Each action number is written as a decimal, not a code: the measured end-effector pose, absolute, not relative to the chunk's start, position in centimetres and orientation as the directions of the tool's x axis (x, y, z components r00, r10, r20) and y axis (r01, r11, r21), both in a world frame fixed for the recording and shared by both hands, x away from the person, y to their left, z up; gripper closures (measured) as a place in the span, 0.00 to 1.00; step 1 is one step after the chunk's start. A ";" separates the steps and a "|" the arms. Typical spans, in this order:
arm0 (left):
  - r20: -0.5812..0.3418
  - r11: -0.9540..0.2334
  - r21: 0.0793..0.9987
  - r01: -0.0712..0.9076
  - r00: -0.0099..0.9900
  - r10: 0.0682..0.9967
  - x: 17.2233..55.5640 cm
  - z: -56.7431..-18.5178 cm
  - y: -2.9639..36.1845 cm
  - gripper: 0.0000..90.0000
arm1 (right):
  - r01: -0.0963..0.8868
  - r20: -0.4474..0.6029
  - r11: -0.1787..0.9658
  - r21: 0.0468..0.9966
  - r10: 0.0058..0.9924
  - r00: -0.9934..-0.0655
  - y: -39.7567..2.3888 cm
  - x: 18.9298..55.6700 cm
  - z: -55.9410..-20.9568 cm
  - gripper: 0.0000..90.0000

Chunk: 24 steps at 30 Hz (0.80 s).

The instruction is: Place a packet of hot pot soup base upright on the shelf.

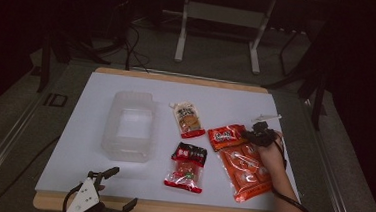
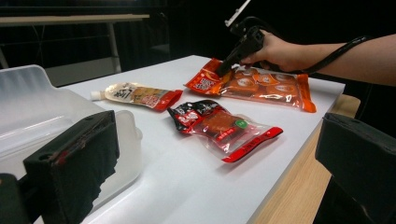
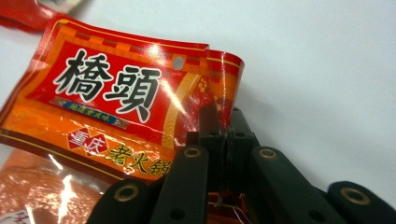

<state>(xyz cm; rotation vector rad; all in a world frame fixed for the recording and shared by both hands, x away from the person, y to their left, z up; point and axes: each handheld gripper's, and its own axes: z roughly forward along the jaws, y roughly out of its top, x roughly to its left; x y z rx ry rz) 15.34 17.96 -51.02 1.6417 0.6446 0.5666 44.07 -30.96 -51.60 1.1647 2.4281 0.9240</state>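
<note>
Dim room, white board (image 1: pixel 101 105) on wooden table. Right gripper (image 1: pixel 254 135) clamped on top corner of orange snack pack (image 1: pixel 239 165), corner curled up, body flat at right side: thin edge easiest to pinch. Glossy pouch, red header, clear window. Left gripper (image 1: pixel 112 188) idle, jaws wide, near clear bin (image 1: pixel 129 127).

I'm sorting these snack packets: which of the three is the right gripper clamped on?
The large orange packet, nearest the table's right edge. The right gripper pinches its red header corner; the beige pouch and the black-topped red packet lie untouched.
</note>
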 end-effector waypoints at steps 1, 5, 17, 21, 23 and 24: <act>0.011 -0.123 0.987 0.101 0.728 0.686 15.3 -51.0 17.9 0.00 | 0.581 0.011 0.459 0.672 0.778 -0.628 -31.1 43.9 -51.3 0.99; 0.013 -0.123 0.987 0.099 0.728 0.686 15.3 -51.0 17.9 0.00 | 0.565 0.000 0.448 0.693 0.783 -0.622 -31.5 43.4 -50.8 0.99; 0.006 -0.118 0.988 0.103 0.728 0.686 15.5 -51.1 17.8 0.00 | 0.515 -0.006 0.403 0.757 0.792 -0.611 -32.6 41.7 -48.5 0.99; 0.012 -0.107 0.991 0.087 0.721 0.693 15.5 -51.1 17.9 0.00 | 0.485 -0.022 0.396 0.779 0.791 -0.611 -32.7 40.9 -47.5 0.99; 0.029 -0.117 0.990 0.076 0.710 0.703 15.5 -51.1 17.9 0.00 | 0.475 -0.019 0.387 0.791 0.790 -0.612 -32.8 40.5 -47.0 0.99; 0.029 -0.119 0.990 0.078 0.707 0.706 15.5 -51.1 17.9 0.00 | 0.470 -0.014 0.378 0.797 0.790 -0.613 -32.9 40.4 -46.8 0.99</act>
